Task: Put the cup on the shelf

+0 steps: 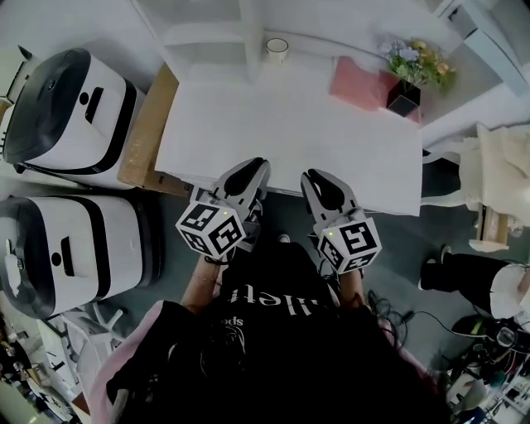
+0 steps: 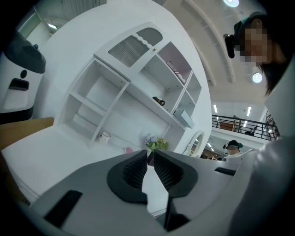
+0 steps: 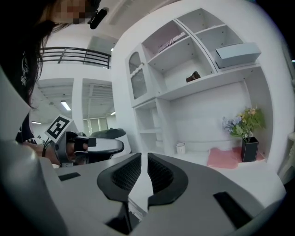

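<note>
A small white cup [image 1: 277,48] stands at the back of the white table [image 1: 290,132], at the foot of the white shelf unit [image 1: 248,25]. It also shows far ahead as the cup [image 2: 105,136] under the open shelf compartments [image 2: 115,87] and as the cup [image 3: 180,148] beside the shelf unit [image 3: 184,60]. Both grippers hang over the table's near edge, far short of the cup. My left gripper [image 1: 255,166] [image 2: 150,161] is shut with nothing between its pads. My right gripper [image 1: 315,176] [image 3: 144,168] has its jaws together and holds nothing.
A black vase of flowers [image 1: 407,87] and a pink cloth [image 1: 360,83] sit at the table's back right. A brown wooden board [image 1: 147,128] and two white-and-black machines [image 1: 70,108] [image 1: 74,248] stand to the left. Cables [image 1: 489,348] and a person's feet lie on the floor at right.
</note>
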Available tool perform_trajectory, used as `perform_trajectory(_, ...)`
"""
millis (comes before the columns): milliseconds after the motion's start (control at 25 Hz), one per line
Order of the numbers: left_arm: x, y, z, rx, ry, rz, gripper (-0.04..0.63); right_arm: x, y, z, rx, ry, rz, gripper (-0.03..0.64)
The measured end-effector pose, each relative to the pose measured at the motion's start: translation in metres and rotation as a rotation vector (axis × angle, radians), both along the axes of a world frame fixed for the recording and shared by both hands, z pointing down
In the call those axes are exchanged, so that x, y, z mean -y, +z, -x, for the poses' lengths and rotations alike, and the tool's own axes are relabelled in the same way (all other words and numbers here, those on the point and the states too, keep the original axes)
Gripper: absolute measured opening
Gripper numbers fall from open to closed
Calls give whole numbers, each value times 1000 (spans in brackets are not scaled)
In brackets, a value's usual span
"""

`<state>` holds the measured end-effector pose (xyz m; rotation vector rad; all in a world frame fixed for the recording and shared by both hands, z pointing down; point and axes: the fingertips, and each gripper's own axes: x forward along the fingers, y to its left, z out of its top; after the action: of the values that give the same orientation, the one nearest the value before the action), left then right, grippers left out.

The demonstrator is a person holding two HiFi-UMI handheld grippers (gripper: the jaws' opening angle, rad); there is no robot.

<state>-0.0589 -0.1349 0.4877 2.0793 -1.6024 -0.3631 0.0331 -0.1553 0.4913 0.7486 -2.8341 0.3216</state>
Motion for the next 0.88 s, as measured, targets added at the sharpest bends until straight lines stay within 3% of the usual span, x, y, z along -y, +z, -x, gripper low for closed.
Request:
perform_trajectory(320,-39,-1,-22,47,-48,-16,51,-38,7,-19,-16,-72,-11,55)
perform_trajectory(880,-66,2,-49,67,-28,-28,51,-64,7,-47,-18,-67,-50,52)
